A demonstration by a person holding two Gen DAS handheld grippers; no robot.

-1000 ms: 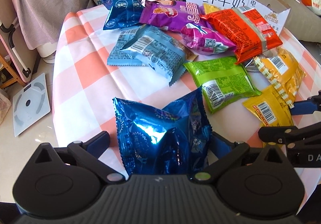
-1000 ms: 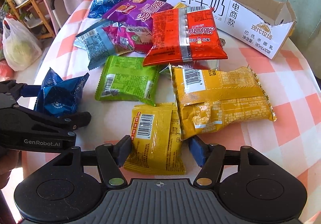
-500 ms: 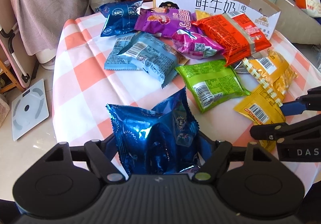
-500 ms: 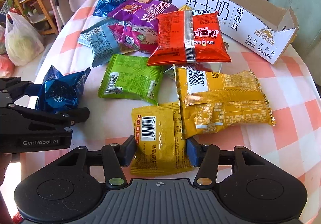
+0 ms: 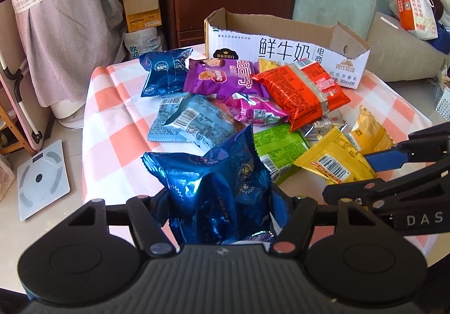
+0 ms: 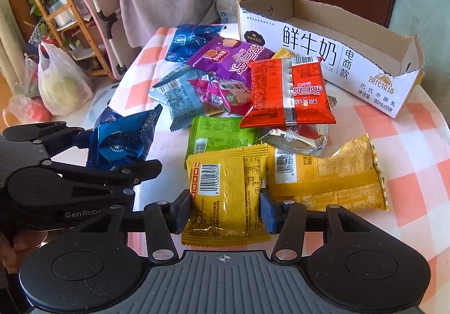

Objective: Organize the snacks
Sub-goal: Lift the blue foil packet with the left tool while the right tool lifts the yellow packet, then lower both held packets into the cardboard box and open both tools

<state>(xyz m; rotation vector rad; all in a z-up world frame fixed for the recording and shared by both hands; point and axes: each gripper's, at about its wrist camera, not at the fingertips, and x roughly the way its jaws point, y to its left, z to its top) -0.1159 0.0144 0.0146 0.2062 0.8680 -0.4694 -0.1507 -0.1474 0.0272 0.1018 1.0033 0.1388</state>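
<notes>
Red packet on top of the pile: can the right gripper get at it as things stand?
Probably not yet: the right gripper is shut on the small yellow packet. The red packet itself lies uncovered on top.

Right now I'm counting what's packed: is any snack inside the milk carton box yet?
No: the right wrist view shows the cardboard box interior bare, with packets piled on the table in front.

Orange-and-white checked cloth (image 5: 118, 128) covers the counter; packets: shiny dark blue foil (image 5: 216, 187), mustard yellow plastic (image 6: 227, 190), lime green (image 6: 222, 134), red-orange (image 6: 289, 92), purple (image 5: 222, 78).
</notes>
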